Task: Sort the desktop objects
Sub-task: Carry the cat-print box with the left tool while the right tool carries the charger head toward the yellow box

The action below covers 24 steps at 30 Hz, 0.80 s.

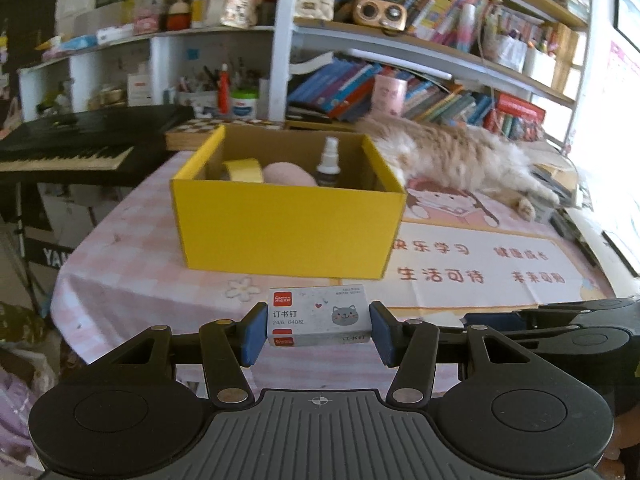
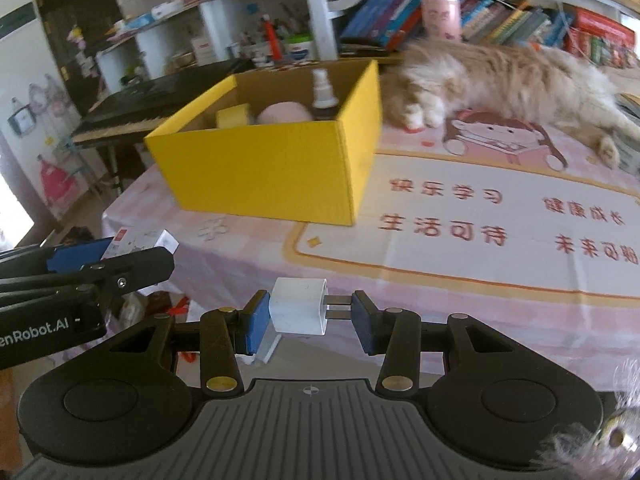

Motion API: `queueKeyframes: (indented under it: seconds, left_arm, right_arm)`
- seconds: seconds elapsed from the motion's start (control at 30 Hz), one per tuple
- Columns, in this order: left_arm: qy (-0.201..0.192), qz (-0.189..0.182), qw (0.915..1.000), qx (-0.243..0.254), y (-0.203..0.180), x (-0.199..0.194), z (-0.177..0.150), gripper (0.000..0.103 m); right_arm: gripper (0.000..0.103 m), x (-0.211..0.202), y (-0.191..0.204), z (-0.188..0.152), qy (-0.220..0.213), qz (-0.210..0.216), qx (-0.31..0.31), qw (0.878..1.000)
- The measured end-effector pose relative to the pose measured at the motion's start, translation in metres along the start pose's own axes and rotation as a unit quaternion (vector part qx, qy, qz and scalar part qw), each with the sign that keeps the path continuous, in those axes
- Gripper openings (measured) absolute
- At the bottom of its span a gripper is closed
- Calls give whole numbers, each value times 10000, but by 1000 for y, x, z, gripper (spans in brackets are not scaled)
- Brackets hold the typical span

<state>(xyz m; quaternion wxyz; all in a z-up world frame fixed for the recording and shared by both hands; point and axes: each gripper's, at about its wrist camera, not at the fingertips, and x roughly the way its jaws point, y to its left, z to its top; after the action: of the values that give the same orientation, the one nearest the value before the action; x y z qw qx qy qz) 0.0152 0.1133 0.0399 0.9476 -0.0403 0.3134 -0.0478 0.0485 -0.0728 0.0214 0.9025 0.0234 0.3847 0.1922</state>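
Note:
My left gripper [image 1: 318, 328] is shut on a grey staple box [image 1: 318, 316] with a cat picture, held above the near table edge in front of the yellow cardboard box [image 1: 286, 232]. My right gripper [image 2: 308, 312] is shut on a white plug adapter [image 2: 298, 306], its prongs against the right pad. The yellow box [image 2: 264, 168] holds a yellow tape roll [image 1: 242, 170], a pink round thing [image 1: 286, 176] and a small spray bottle [image 1: 329, 162]. The left gripper with the staple box [image 2: 136, 244] shows at the left of the right wrist view.
A fluffy orange cat [image 1: 460, 156] lies on the table behind and right of the box. A pink checked cloth with a printed mat [image 1: 480, 268] covers the table. A black keyboard [image 1: 68, 140] stands at the left. Bookshelves [image 1: 420, 88] fill the back.

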Motion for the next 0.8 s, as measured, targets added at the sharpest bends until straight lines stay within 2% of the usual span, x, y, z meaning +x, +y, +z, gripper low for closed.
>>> queueKeyframes:
  seconds: [0.4, 0.8]
  left_arm:
    - [-135, 139, 9995, -245, 17, 0, 3, 53]
    - [-17, -2, 9995, -318, 21, 10, 6, 53]
  right_arm:
    - [41, 9, 24, 13, -13, 116, -516, 9986]
    - [41, 14, 23, 19, 163, 14, -482, 9987]
